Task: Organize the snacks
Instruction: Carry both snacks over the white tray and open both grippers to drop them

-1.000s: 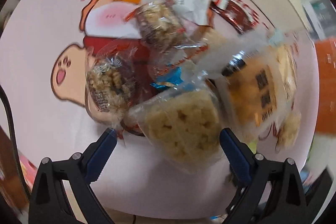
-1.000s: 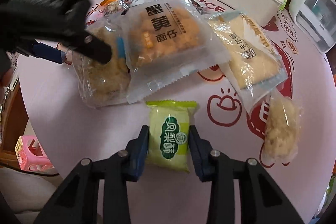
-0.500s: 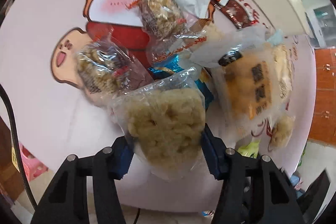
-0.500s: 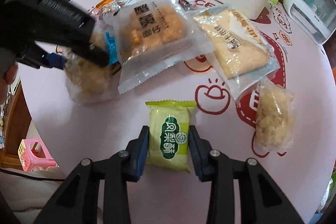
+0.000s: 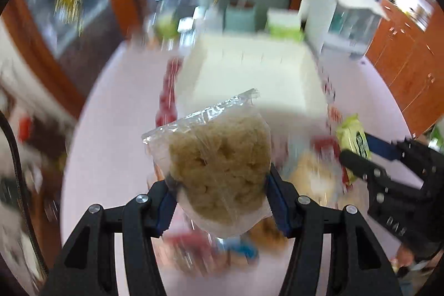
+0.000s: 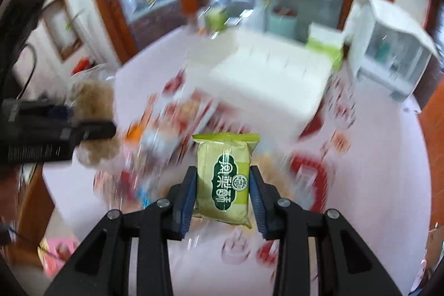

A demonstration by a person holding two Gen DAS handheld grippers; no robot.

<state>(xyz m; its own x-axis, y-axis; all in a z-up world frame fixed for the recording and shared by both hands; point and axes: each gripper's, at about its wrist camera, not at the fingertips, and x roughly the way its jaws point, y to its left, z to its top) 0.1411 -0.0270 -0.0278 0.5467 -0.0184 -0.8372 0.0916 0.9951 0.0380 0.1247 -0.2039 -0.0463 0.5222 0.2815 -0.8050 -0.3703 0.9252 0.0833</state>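
My left gripper (image 5: 220, 187) is shut on a clear bag of beige puffed-rice cake (image 5: 219, 165), lifted above the pink table. My right gripper (image 6: 223, 185) is shut on a green-and-yellow snack packet (image 6: 223, 179), also held in the air. Each gripper shows in the other's view: the right gripper (image 5: 358, 149) with its green packet (image 5: 352, 138) at the right edge, the left gripper (image 6: 91, 129) with the rice cake (image 6: 93, 107) at the left. A white rectangular bin (image 5: 249, 79) (image 6: 263, 85) stands ahead of both. The remaining snacks (image 6: 166, 129) lie blurred on the table below.
A white box-shaped appliance (image 6: 388, 46) (image 5: 347, 18) stands to the right of the bin. A green-and-white box (image 5: 283, 21) sits behind the bin. The pink patterned tablecloth (image 5: 111, 129) spreads around. Wooden cabinets (image 5: 410, 60) and glass doors line the background.
The left gripper closed on the rice-cake bag, then both grippers rose from the table with their snacks and tilted up, bringing the white bin and the room into view.
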